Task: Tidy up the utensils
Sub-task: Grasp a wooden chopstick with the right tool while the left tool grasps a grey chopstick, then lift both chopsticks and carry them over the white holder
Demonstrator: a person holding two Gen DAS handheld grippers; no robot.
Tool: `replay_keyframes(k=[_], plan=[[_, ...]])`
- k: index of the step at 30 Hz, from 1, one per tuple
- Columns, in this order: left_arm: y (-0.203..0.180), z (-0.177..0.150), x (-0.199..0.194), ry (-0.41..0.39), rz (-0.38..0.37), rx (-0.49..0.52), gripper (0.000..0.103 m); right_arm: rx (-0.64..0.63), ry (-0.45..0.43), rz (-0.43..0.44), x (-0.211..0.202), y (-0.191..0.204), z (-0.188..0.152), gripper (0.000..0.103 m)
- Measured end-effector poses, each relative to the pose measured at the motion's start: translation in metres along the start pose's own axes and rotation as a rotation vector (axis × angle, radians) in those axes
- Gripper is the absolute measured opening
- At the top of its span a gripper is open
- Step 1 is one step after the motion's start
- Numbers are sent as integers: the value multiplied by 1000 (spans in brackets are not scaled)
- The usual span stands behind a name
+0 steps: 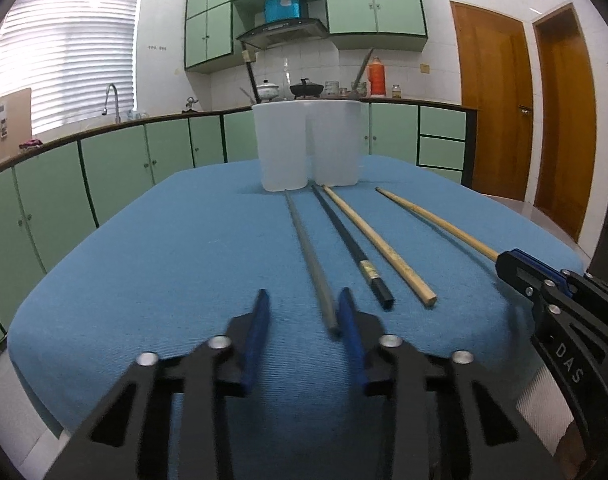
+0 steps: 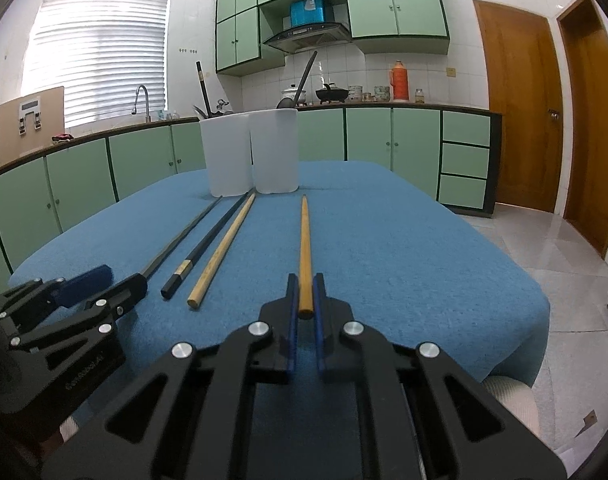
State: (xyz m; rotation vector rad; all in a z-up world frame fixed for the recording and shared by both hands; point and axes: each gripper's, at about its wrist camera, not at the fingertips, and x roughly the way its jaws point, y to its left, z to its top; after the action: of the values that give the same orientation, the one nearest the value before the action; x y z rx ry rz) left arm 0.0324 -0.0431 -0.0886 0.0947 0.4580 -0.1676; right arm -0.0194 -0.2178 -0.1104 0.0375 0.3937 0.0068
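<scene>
Several chopsticks lie side by side on the blue-clothed table, pointing at two white holders. My left gripper is open. The near end of the grey chopstick lies between its fingers, close against the right one. To its right lie a black chopstick with a gold band and a pale wooden one. My right gripper is shut on the near end of the orange-brown chopstick. In the right wrist view the left gripper sits at the lower left.
A black stick and a dark ladle stick up out of the holders. Green kitchen cabinets run behind the table, wooden doors stand at the right, and the table's near edge is just under both grippers.
</scene>
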Motion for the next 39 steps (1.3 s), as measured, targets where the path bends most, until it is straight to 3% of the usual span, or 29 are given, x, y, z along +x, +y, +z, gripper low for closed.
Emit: replay_keyframes(k=[3, 14, 19, 31, 39], plan=[[-8, 0, 1, -5, -6, 33, 8, -5, -1, -1, -1, -1, 0, 6], [-2, 1, -5, -12, 0, 19, 6, -24, -24, 6, -9, -2, 4, 6], [1, 11, -19, -65, 11, 24, 6, -23, -55, 18, -18, -7, 18, 6], [18, 74, -69, -246, -9, -10, 6, 12, -152, 95, -41, -29, 89, 6], [31, 117, -74, -254, -43, -42, 6, 20, -160, 164, -39, -38, 145, 6]])
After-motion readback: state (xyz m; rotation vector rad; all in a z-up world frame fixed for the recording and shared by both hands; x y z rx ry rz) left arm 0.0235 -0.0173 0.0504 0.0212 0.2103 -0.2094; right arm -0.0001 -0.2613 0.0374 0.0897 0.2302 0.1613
